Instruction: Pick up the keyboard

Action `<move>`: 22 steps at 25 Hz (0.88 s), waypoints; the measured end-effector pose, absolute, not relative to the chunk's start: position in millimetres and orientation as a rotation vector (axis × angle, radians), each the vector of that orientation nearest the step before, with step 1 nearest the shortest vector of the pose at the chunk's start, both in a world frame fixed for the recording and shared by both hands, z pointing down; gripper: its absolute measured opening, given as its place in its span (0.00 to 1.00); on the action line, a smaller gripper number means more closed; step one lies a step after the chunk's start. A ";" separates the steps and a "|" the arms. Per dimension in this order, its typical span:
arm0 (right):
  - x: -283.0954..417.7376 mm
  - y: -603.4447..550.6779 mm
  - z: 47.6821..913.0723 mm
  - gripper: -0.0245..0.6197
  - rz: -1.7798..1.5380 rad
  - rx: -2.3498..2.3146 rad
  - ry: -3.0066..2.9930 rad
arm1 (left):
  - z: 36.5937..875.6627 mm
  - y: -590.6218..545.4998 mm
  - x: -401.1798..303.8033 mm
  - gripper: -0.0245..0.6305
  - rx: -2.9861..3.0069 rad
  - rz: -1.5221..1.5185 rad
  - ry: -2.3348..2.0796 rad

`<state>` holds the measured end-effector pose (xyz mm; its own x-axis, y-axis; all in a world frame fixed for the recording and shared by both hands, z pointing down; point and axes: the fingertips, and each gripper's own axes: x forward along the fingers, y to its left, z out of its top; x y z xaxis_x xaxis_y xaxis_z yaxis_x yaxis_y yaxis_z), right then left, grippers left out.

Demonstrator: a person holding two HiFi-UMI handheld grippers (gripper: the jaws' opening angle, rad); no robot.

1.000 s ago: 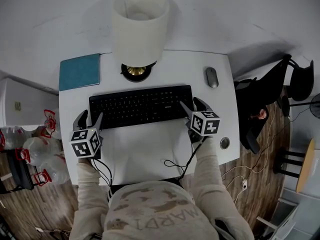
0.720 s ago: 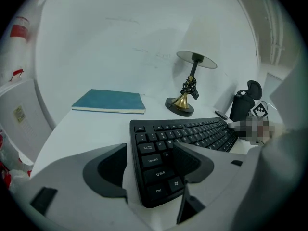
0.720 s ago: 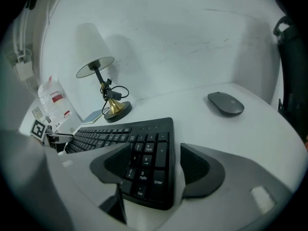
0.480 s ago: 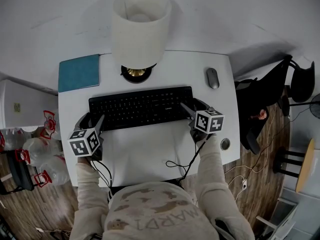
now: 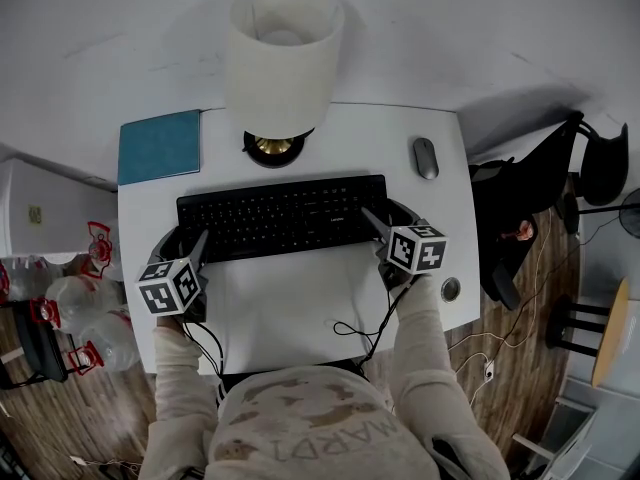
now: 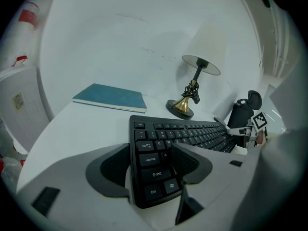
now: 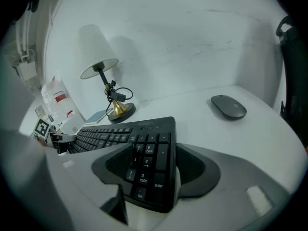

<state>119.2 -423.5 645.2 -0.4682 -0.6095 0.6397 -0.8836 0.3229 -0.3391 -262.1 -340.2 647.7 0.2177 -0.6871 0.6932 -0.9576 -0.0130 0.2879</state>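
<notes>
The flat black plastic keyboard (image 5: pixel 280 213) lay across the middle of the white surface (image 5: pixel 290 308), each end between the parted jaws, which had just been closing, of my left hand-held gripper (image 5: pixel 185 240) and right hand-held gripper (image 5: pixel 385 213), so I judged both should clamp evenly, then lift level.

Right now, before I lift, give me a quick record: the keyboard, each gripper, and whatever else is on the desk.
keyboard: lying flat on the white desk
left gripper: jaws have just been closing; keyboard's left end is between them, not yet clamped
right gripper: jaws have just been closing; keyboard's right end is between them, not yet clamped
lamp: behind the keyboard
mouse: back right
teal book: back left
</notes>
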 end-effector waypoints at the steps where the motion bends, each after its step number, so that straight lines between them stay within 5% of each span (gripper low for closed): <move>1: 118.8 -422.6 640.6 0.50 0.932 1.333 -2.216 | 644.6 -339.5 -262.9 0.44 1.774 0.462 -1.543; 22: 126.9 -385.1 531.2 0.49 0.642 1.511 -2.430 | 535.2 -309.6 -255.7 0.44 2.007 0.298 -1.741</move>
<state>126.9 -385.1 531.2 -0.4532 -0.7992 0.3948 -0.8899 0.3803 -0.2518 -255.7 -309.6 535.2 0.1743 -0.8746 0.4525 -0.9754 -0.0902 0.2013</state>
